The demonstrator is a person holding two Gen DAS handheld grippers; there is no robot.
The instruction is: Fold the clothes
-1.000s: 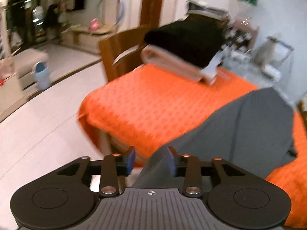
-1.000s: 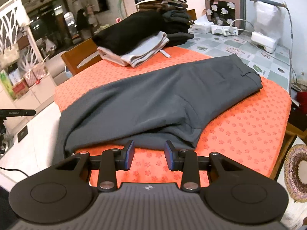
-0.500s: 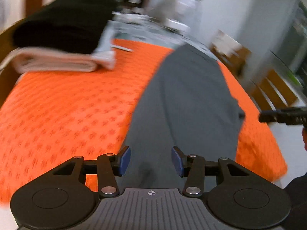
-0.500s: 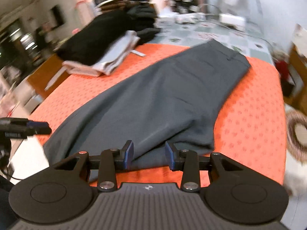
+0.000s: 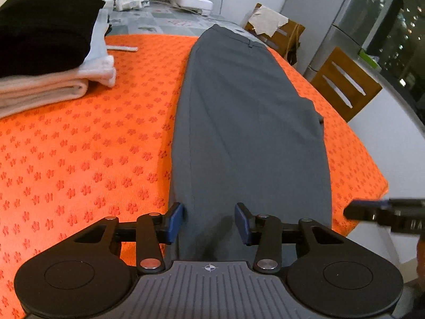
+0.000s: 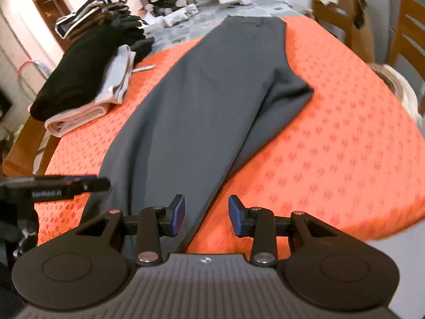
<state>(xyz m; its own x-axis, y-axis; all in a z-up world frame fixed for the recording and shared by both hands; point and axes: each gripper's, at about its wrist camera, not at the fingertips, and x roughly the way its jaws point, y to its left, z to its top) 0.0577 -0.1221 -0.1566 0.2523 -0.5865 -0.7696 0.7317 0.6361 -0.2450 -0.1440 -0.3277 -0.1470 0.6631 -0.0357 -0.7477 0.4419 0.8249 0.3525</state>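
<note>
- A pair of grey trousers (image 5: 247,122) lies lengthwise on the surface, on an orange flower-patterned cloth (image 5: 87,143), waistband at the far end and leg ends at the near edge.
- The left tongs (image 5: 209,222) hover over the near leg end, blue pads (image 5: 174,222) apart, having just narrowed a little; fabric shows between them, unpressed.
- The right tongs (image 6: 206,214) stand apart above the trousers' right edge (image 6: 212,186), gripping nothing.
- A stack of folded clothes (image 6: 79,85), black on top of pale pieces, sits to the left, clear of the trousers.
</note>
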